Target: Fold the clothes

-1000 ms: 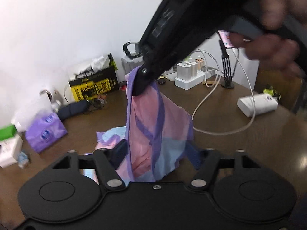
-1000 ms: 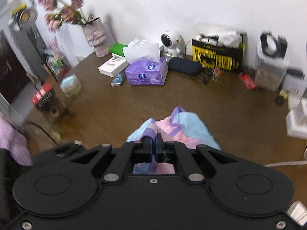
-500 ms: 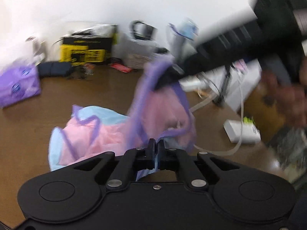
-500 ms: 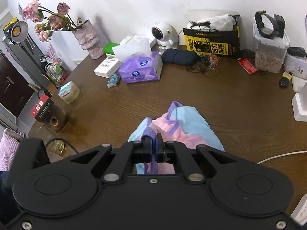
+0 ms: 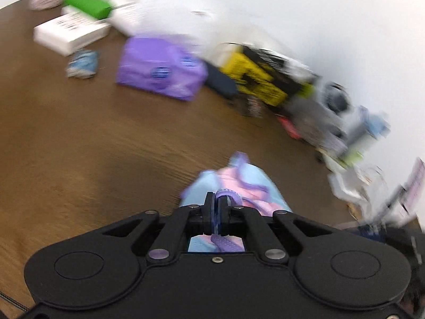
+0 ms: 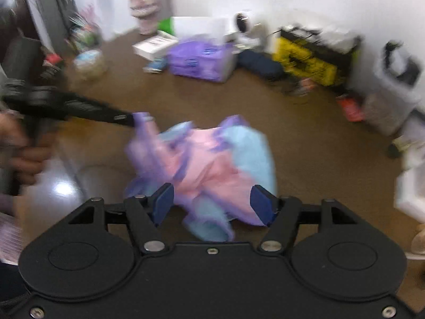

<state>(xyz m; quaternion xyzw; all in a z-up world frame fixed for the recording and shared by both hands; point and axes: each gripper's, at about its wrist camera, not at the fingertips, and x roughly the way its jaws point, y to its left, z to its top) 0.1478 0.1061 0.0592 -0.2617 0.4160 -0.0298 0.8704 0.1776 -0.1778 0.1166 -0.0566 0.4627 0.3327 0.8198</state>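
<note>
A small pink and light-blue garment with purple trim lies crumpled on the brown wooden table. My left gripper is shut on its purple hem; in the right wrist view the left gripper pinches the garment's left corner and lifts it. My right gripper is open, its blue pads on either side of the near edge of the garment, holding nothing. Both views are motion-blurred.
Along the back of the table stand a purple tissue pack, white boxes, a yellow-and-black bag, a dark pouch, a white camera, a vase of flowers and a clear container.
My right gripper has opened and let go of the garment. My left gripper, open a second ago, has shut on the purple hem and swung left with it.
</note>
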